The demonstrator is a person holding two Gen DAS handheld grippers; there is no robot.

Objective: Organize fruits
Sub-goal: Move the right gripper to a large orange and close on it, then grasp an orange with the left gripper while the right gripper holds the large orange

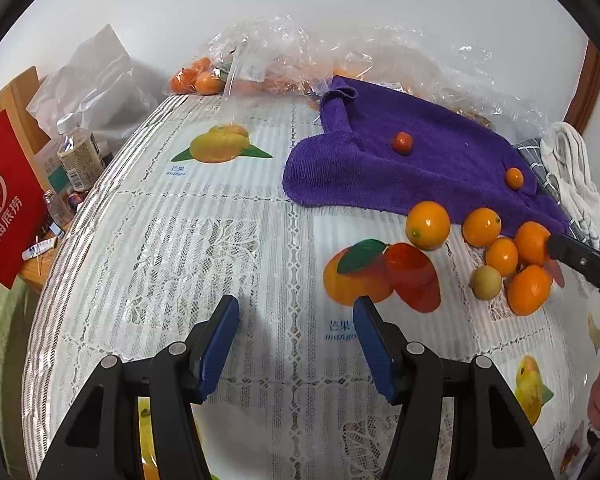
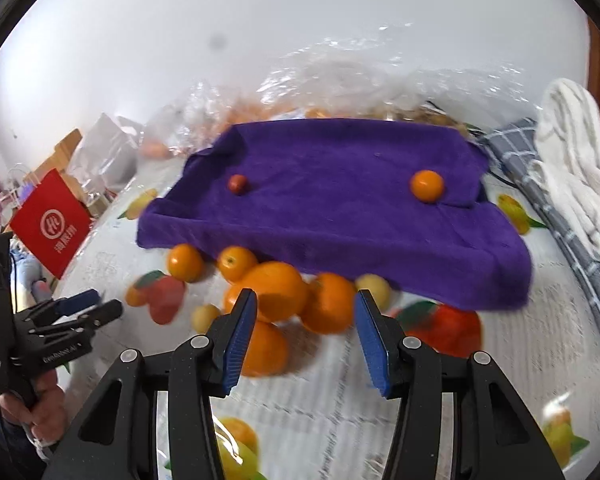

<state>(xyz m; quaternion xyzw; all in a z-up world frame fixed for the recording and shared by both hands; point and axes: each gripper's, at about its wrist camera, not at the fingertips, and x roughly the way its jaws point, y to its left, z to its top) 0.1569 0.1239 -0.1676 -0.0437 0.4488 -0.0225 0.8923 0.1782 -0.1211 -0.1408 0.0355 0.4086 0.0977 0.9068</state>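
Note:
A purple towel (image 1: 412,160) lies on the table with a small red fruit (image 1: 402,143) and a small orange fruit (image 1: 514,178) on it. Several oranges (image 1: 428,225) and a small yellow fruit (image 1: 486,282) cluster at its near edge. My left gripper (image 1: 296,344) is open and empty over the tablecloth, left of the fruits. In the right wrist view my right gripper (image 2: 305,332) is open just before the cluster, with a large orange (image 2: 278,296) and another orange (image 2: 329,304) beyond its fingertips. The towel (image 2: 340,200) lies behind.
The printed lace tablecloth (image 1: 204,240) covers the table. Clear plastic bags (image 1: 284,56) with more oranges sit at the back. A red paper bag (image 1: 8,200) and a bottle (image 1: 80,156) stand at the left edge. White and checked cloths (image 1: 568,176) lie at the right.

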